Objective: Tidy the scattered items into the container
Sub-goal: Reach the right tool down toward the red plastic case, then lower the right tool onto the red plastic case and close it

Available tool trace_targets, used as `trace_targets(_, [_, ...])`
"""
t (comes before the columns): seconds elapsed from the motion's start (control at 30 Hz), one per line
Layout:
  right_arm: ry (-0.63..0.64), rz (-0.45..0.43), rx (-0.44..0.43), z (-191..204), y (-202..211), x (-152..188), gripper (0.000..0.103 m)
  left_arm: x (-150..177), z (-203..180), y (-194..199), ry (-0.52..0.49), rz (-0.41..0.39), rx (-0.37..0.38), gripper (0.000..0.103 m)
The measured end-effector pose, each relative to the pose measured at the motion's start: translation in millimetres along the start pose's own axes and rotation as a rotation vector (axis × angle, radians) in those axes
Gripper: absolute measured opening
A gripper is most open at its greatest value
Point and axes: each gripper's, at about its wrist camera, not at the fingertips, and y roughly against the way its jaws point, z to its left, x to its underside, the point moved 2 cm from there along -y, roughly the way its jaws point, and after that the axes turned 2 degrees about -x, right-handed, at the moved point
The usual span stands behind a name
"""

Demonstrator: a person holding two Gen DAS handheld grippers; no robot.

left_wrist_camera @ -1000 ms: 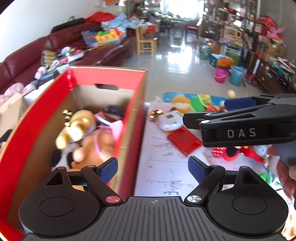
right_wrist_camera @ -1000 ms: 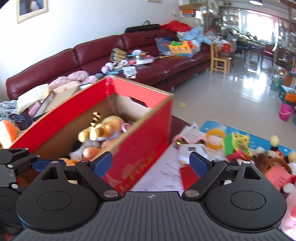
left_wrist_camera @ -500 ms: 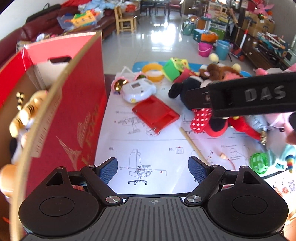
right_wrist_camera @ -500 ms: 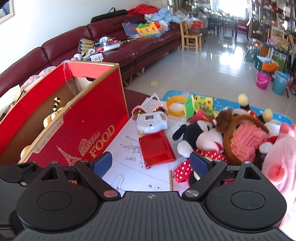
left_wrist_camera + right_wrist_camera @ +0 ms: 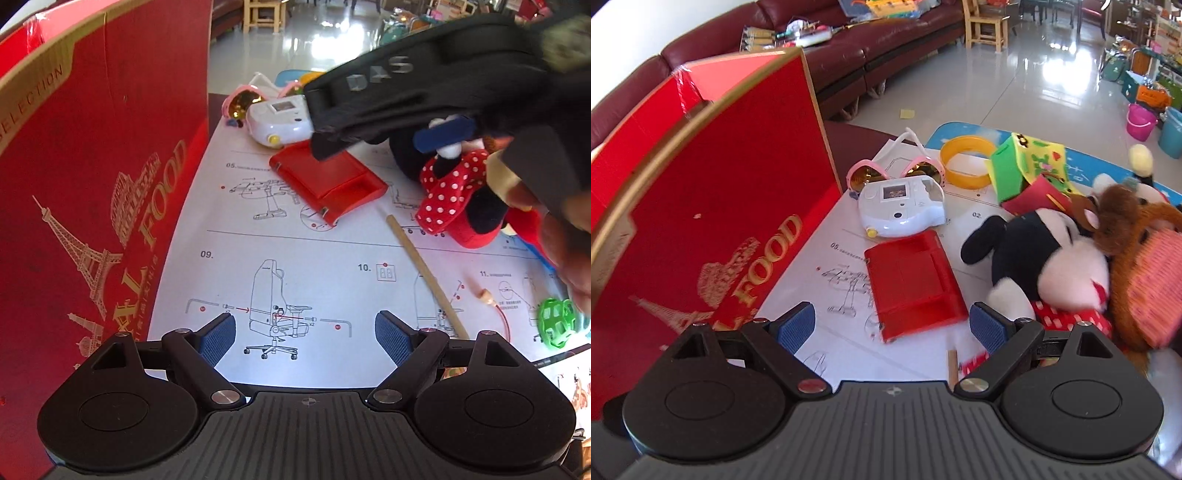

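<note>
The red cardboard box (image 5: 92,177) stands at the left; it also shows in the right wrist view (image 5: 713,236). On the printed sheet lie a flat red case (image 5: 912,284), a white toy camera (image 5: 901,206), pink sunglasses (image 5: 864,173), a mouse plush in a red dotted dress (image 5: 1045,266) and a wooden stick (image 5: 424,273). My left gripper (image 5: 306,338) is open and empty, low over the sheet beside the box. My right gripper (image 5: 892,326) is open and empty, just over the near edge of the red case (image 5: 328,184). Its body (image 5: 424,85) crosses the left wrist view.
A yellow ring (image 5: 967,158), a green foam toy (image 5: 1030,166), a brown plush (image 5: 1123,218) and a pink knitted thing (image 5: 1156,284) lie at the right. A green lattice ball (image 5: 554,321) lies near my hand. A dark red sofa (image 5: 886,48) stands behind the box.
Both grippers have come away from over the box and swung right and down to the toys on the sheet. The right gripper has closed in on the red case.
</note>
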Motion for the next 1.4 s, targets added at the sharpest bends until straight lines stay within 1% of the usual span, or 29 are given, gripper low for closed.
trace_targets(0.17, [0.053, 0.01, 0.018, 3.8, -42.5, -24.0, 0.092, -3.2, 1.1, -11.3, 0.021, 0.014, -0.009, 0.09])
trace_targets(0.27, [0.09, 0.02, 0.054, 3.4, -65.9, -33.7, 0.092, -6.5, 2.0, -17.5, 0.029, 0.021, -0.011, 0.09])
trace_targets(0.37, [0.096, 0.03, 0.081, -2.8, -83.1, -36.7, 0.092, -7.7, 4.0, -20.9, 0.031, 0.025, -0.015, 0.09])
trace_targets(0.5, [0.171, 0.036, 0.12, -0.5, -93.0, -33.4, 0.091, -7.2, 5.1, -25.3, 0.027, 0.028, -0.025, 0.091])
trace_targets(0.53, [0.194, 0.041, 0.13, 1.4, -94.5, -30.4, 0.089, -6.7, 5.8, -25.9, 0.027, 0.03, -0.026, 0.091])
trace_targets(0.6, [0.213, 0.026, 0.126, 3.9, -92.3, -25.2, 0.086, -5.2, 7.4, -26.5, 0.03, 0.033, -0.027, 0.091])
trace_targets(0.63, [0.212, 0.028, 0.117, 4.7, -90.5, -24.0, 0.083, -4.5, 8.2, -26.5, 0.032, 0.034, -0.029, 0.091])
trace_targets(0.73, [0.254, 0.07, 0.081, 11.7, -87.5, -16.7, 0.079, -2.6, 11.2, -23.9, 0.037, 0.036, -0.038, 0.091])
trace_targets(0.8, [0.342, 0.09, 0.081, 22.3, -82.6, -4.5, 0.079, 0.3, 13.4, -20.4, 0.04, 0.033, -0.036, 0.091])
trace_targets(0.87, [0.396, 0.108, 0.057, 29.4, -75.7, 8.7, 0.079, 5.0, 15.1, -16.6, 0.037, 0.032, -0.038, 0.091])
trace_targets(1.03, [0.405, 0.13, -0.001, 33.0, -54.6, 34.8, 0.078, 21.3, 18.3, -8.8, 0.034, 0.051, -0.04, 0.091])
trace_targets(1.13, [0.444, 0.144, -0.038, 35.6, -41.0, 51.3, 0.078, 32.4, 16.7, -1.9, 0.025, 0.054, -0.034, 0.091])
trace_targets(1.17, [0.434, 0.179, -0.08, 35.2, -38.5, 56.0, 0.071, 36.2, 15.6, 0.6, 0.017, 0.053, -0.034, 0.091])
trace_targets(1.2, [0.416, 0.204, -0.11, 34.0, -34.3, 62.7, 0.068, 38.8, 14.7, 3.8, 0.009, 0.05, -0.036, 0.091])
trace_targets(1.23, [0.419, 0.22, -0.107, 33.3, -31.3, 68.0, 0.06, 40.4, 14.4, 5.6, 0.006, 0.047, -0.042, 0.091])
trace_targets(1.27, [0.43, 0.186, -0.071, 32.2, -23.6, 70.7, 0.052, 41.3, 14.8, 6.8, 0.009, 0.043, -0.047, 0.091])
trace_targets(1.3, [0.406, 0.149, -0.046, 27.6, -16.5, 70.0, 0.052, 40.9, 15.6, 8.4, 0.019, 0.038, -0.047, 0.091])
trace_targets(1.4, [0.249, 0.084, -0.036, 3.7, 2.9, 58.2, 0.053, 30.7, 16.1, 6.0, 0.06, 0.029, -0.051, 0.091])
